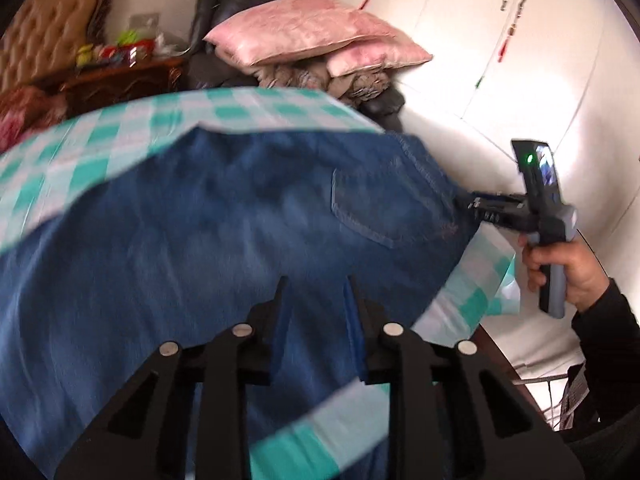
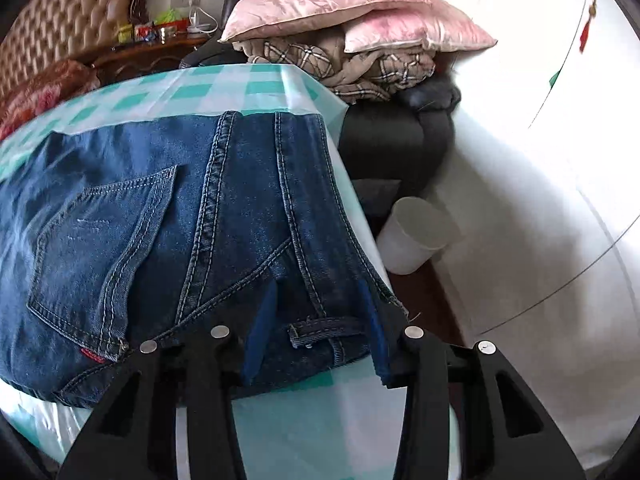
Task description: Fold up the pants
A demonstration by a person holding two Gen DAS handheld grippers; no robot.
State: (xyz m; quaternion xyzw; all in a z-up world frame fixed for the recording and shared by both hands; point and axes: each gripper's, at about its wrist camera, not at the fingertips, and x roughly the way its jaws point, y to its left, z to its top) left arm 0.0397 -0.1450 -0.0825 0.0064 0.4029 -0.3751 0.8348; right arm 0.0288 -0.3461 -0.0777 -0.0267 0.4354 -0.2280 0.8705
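Blue jeans (image 1: 200,220) lie flat on a table with a green-and-white checked cloth (image 1: 100,136), back pocket up. My left gripper (image 1: 318,292) hovers over the denim near the table's front edge, jaws apart and nothing pinched between them; this view is blurred. At the right end a hand (image 1: 560,264) holds my right gripper (image 1: 466,200) against the waistband. In the right wrist view the jeans (image 2: 140,220) fill the table (image 2: 160,96), and my right gripper (image 2: 318,312) straddles the waistband and a belt loop. Its blue pads (image 2: 260,320) stand apart, with the fabric flat between them.
Behind the table, pink pillows (image 2: 340,0) sit on folded blankets (image 2: 360,64) on a dark seat (image 2: 392,140). A white bin (image 2: 416,236) stands on the floor to the right of the table. White wardrobe doors (image 1: 520,60) line the right. A cluttered nightstand (image 2: 152,48) is back left.
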